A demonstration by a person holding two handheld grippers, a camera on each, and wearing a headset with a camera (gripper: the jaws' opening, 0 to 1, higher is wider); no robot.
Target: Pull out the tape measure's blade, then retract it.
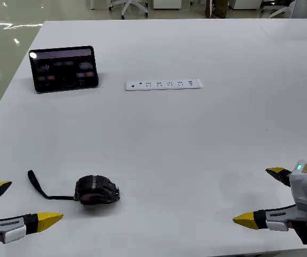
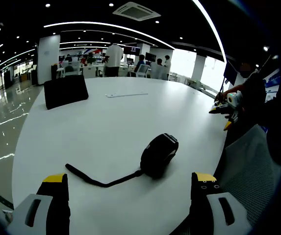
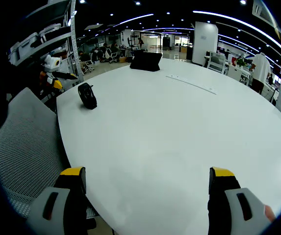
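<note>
tape measure (image 1: pixel 96 190) sits on the worktop (image 1: pixel 196 139) just ahead of the left tool (image 1: pixel 27 201), nothing pulled out yet. left tool and right tool (image 1: pixel 260 195) both spread wide, holding nothing. so pull-out and retract are both left to do.

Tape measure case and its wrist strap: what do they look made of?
The tape measure case looks like dark moulded plastic, perhaps rubber-coated: matt, ribbed, little glare. Its strap looks like soft black cord or webbing, since it lies limp and curved; the weave is too small to tell.
</note>
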